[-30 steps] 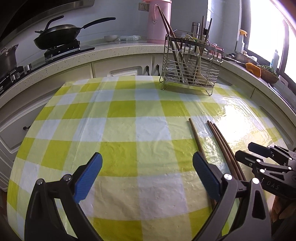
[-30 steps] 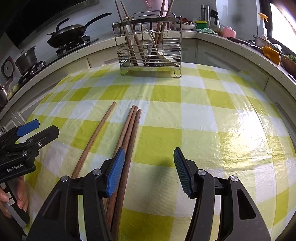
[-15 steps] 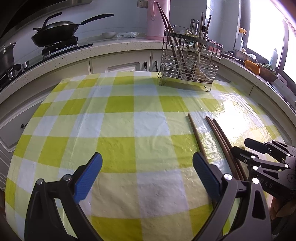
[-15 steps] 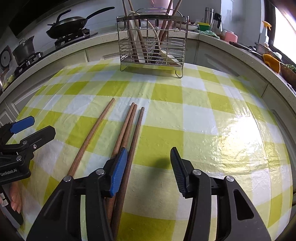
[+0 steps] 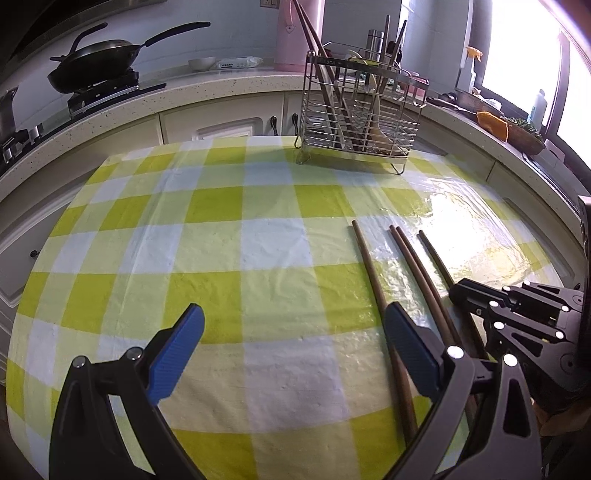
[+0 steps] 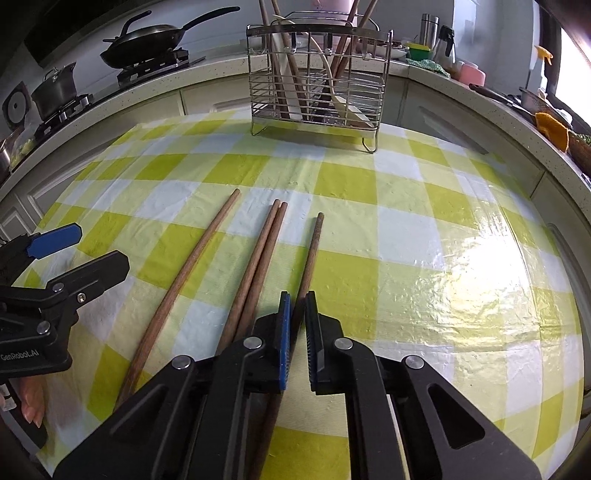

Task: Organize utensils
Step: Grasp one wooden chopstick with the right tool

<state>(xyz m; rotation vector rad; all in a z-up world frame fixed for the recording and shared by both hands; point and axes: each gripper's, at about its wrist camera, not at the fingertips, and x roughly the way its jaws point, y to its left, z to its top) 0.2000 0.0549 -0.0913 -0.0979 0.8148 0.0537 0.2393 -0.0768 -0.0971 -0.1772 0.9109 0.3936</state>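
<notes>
Several long brown wooden chopsticks lie on the yellow-checked tablecloth [image 6: 369,192]. My right gripper [image 6: 298,302] is shut on the rightmost chopstick [image 6: 312,251], which angles away from the pair beside it [image 6: 258,258]. A single chopstick [image 6: 192,266] lies further left. My left gripper [image 5: 291,332] is open and empty over the cloth, left of the chopsticks [image 5: 373,277]. A wire utensil rack [image 6: 317,77] with wooden utensils stands at the table's far edge, also in the left wrist view [image 5: 358,110].
A kitchen counter [image 5: 221,85] curves behind the table with a wok on a stove [image 5: 96,70], a pink kettle [image 5: 299,33] and a pot [image 6: 55,88]. A bright window is at the right. The left gripper shows in the right wrist view [image 6: 74,251].
My right gripper closed on the rightmost chopstick, which shifted apart from the pair. Both views moved slightly forward. The left gripper stayed open.
</notes>
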